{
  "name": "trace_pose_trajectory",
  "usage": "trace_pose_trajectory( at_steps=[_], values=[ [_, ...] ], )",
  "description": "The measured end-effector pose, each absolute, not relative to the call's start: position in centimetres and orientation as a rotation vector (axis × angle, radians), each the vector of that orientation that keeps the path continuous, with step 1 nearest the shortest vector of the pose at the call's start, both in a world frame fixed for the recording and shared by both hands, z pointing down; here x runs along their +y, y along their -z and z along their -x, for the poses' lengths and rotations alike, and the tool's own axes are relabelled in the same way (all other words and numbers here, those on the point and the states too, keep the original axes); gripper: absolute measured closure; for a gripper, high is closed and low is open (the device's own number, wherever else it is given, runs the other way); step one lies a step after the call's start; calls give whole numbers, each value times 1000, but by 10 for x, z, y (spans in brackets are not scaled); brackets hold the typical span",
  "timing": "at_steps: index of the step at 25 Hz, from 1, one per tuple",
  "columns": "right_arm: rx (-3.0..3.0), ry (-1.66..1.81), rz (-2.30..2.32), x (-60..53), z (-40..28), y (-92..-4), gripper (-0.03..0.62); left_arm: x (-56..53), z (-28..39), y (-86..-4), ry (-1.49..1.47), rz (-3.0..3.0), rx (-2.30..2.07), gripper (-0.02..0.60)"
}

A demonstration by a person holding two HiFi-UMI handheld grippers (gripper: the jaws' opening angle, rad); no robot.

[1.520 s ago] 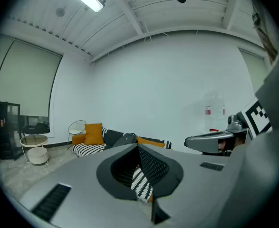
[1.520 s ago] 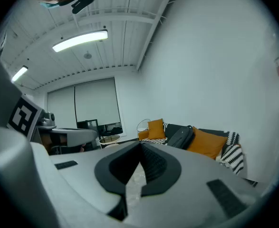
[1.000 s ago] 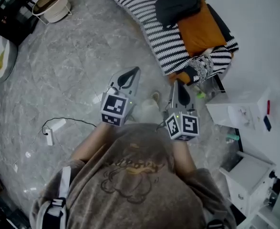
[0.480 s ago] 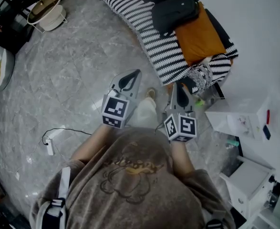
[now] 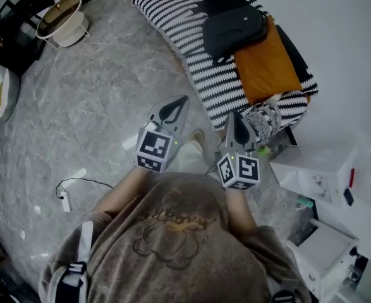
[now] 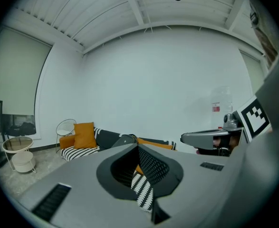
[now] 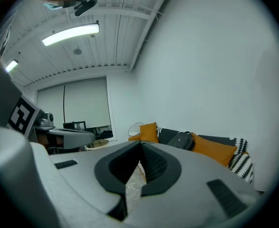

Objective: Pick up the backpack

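fingers [image 6: 146, 167] pressed together on left gripper [image 5: 183, 98] and right gripper [image 5: 234, 114] (nothing held), backpack [image 5: 236, 30] laid on striped sofa [image 5: 172, 14]

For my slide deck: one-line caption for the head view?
Left tongs and right tongs, both shut, point toward the backpack on the striped sofa.

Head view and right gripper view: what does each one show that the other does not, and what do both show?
Only the head view: the power strip on the floor and the white desk. Only the right gripper view: the ceiling lamp and the window blind. Both: the backpack lying on the striped sofa.
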State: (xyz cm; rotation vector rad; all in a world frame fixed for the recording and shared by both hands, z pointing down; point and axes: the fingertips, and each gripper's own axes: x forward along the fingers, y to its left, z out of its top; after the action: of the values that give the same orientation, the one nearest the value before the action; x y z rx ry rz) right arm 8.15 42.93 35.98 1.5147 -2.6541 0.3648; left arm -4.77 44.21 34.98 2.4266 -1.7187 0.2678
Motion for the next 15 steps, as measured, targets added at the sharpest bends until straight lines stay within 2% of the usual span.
trace_pose_trajectory(
  at_steps=[15],
  values=[
    [-2682, -352, -1454, 291, -85, -345, 591, 303, 37, -339, -253, -2408, -1741, 581]
  ],
)
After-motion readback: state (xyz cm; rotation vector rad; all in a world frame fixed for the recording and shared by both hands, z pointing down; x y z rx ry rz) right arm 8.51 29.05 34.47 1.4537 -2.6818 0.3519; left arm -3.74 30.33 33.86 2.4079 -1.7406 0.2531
